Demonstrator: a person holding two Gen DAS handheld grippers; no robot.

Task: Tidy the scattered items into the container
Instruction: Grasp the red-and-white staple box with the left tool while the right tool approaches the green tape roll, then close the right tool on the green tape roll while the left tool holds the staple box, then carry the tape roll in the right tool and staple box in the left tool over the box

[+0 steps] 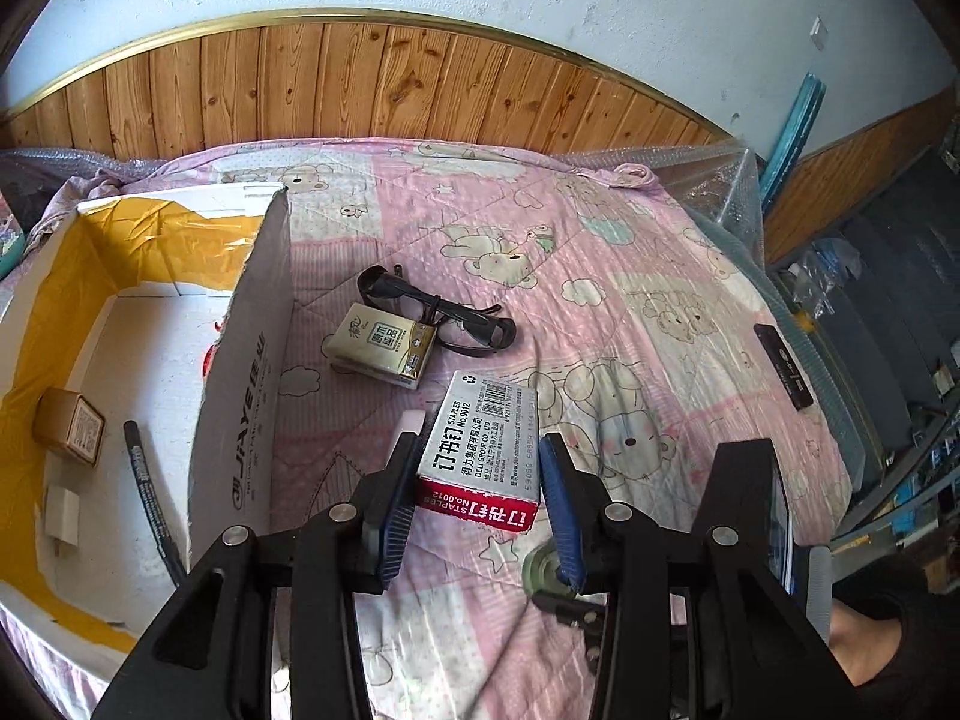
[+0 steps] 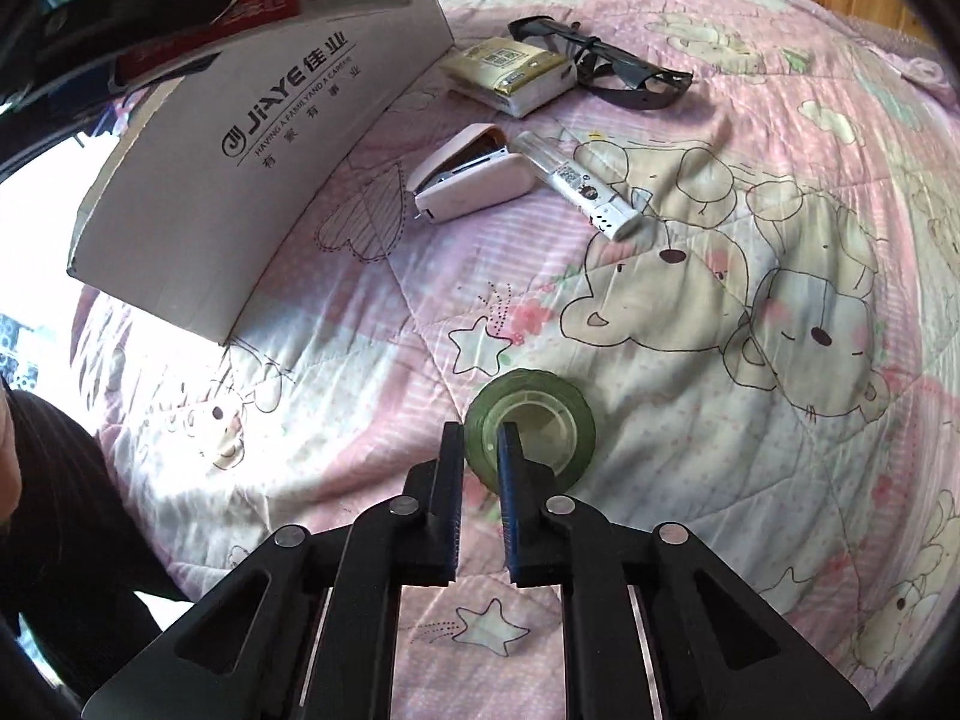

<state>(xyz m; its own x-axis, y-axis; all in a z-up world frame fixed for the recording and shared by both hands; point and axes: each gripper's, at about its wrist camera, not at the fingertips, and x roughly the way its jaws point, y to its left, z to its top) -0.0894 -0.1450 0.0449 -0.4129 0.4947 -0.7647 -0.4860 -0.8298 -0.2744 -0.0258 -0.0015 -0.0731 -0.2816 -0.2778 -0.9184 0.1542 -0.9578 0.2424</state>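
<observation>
Left gripper (image 1: pixel 480 480) is pinching the staple box (image 1: pixel 480 444) across its short width, blue pads pressing both long sides. In the right wrist view the box appears lifted, up by the top edge of the cardboard box (image 2: pixel 240 180), so it is probably heading inside.

Right gripper (image 2: pixel 482 450) is nearly pressed together, fingers straddling the near wall of the tape roll (image 2: pixel 531 426): one finger is sitting outside the ring, the other inside the core. Roll is lying flat on the pink quilt (image 2: pixel 720 480), right at the fingertips.

Risks, as judgement:
- Staple box is being held near its back end only, most of it sticking out forward past the pads; it could be tipping or slipping out if swung fast over the box wall.
- The tall side wall of the cardboard box is standing just left of the left gripper; clipping it could be knocking the staple box loose or shoving the container.
- Tape wall is thin and smooth; a shallow pinch could be letting the roll rotate and drop on lift. Quilt is soft and wrinkled, so fabric could be getting caught under the outer finger.

Still lying loose on the quilt, farther out: stapler (image 2: pixel 474 180), clear tube (image 2: pixel 576 180) beside it, tissue pack (image 2: pixel 510 72), glasses (image 2: pixel 606 66). Inside the container, left wrist view: small brown box (image 1: pixel 72 426), pen (image 1: pixel 150 492).
</observation>
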